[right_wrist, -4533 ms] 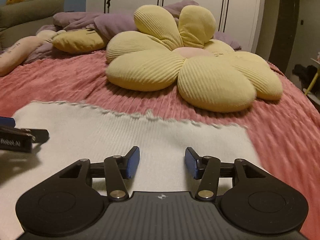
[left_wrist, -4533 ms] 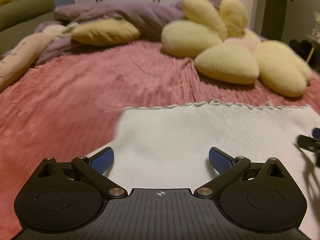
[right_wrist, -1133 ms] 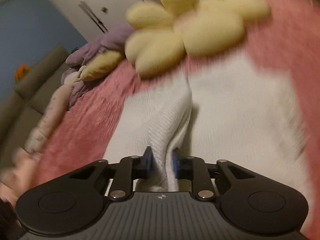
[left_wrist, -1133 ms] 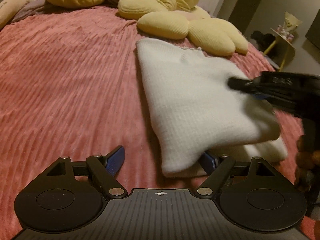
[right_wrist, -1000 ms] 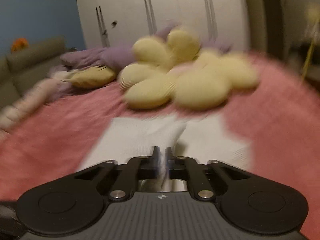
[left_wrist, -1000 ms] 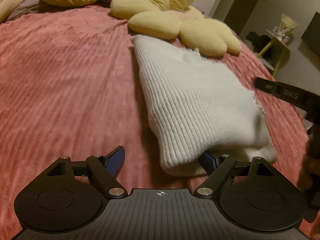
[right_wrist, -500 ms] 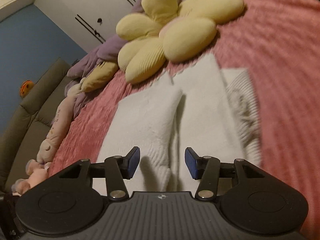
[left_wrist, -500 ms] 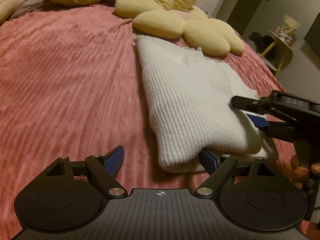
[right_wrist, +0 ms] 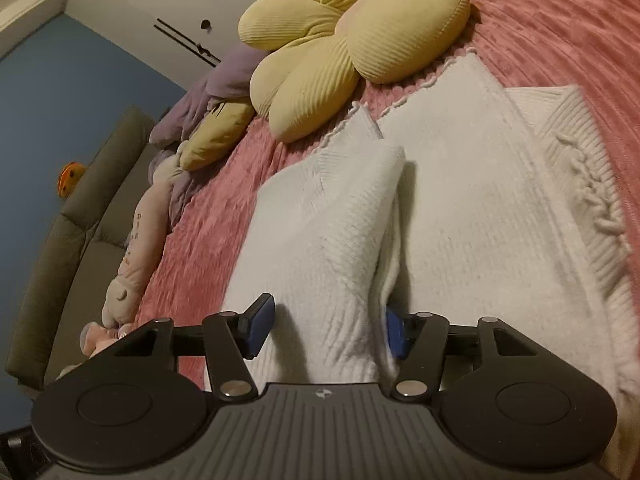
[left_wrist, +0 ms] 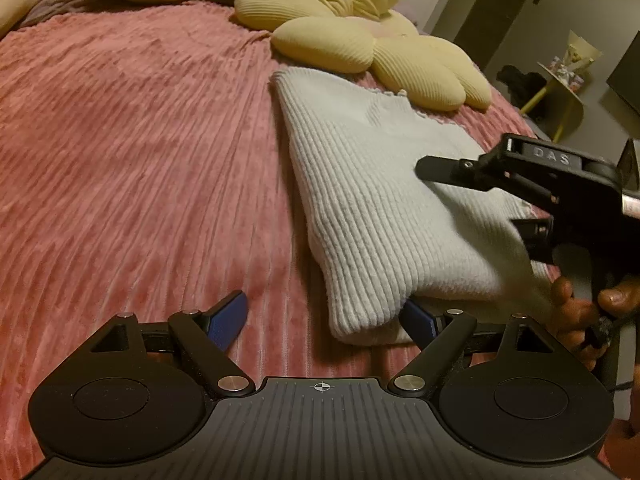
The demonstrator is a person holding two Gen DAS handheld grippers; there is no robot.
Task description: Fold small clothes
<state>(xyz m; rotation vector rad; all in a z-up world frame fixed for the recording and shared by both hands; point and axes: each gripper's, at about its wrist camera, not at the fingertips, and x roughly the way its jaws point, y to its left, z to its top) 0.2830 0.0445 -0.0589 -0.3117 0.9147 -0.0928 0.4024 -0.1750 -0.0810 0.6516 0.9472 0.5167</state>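
The left gripper (left_wrist: 324, 316) has its jaws spread wide; its left pad (left_wrist: 228, 318) rests over bare bedspread (left_wrist: 132, 152), and the near folded corner of the sweater (left_wrist: 368, 200) lies between the jaws, hard against the inner face of the right one, whose blue pad is partly tucked beneath the knit; whether that pad actually presses the cloth I cannot tell, and nothing is pinched; the sweater is a white ribbed knit, folded, running away from the jaws toward the flower pillow (left_wrist: 360, 36), whose petals lie just beyond its far edge

The right gripper (right_wrist: 328, 330) is opening its jaws, with a raised fold of the sweater (right_wrist: 340, 240) standing between them; the left pad (right_wrist: 260, 322) sits clear of the fold with a shadowed gap, while the right pad is mostly hidden behind the fold's edge, close against it; the pads do not clamp the cloth; to the right of these jaws the flatter layer of the sweater spreads out, with a cable-patterned strip at its far right edge; ahead of the jaws lies the flower pillow (right_wrist: 340, 36), and off to the left a plush toy (right_wrist: 136, 240) along the bedspread's (right_wrist: 560, 32) edge

From the left wrist view the right gripper (left_wrist: 480, 184) hovers over the sweater's right side, ahead and right of the left jaws, held by a hand (left_wrist: 580, 308)
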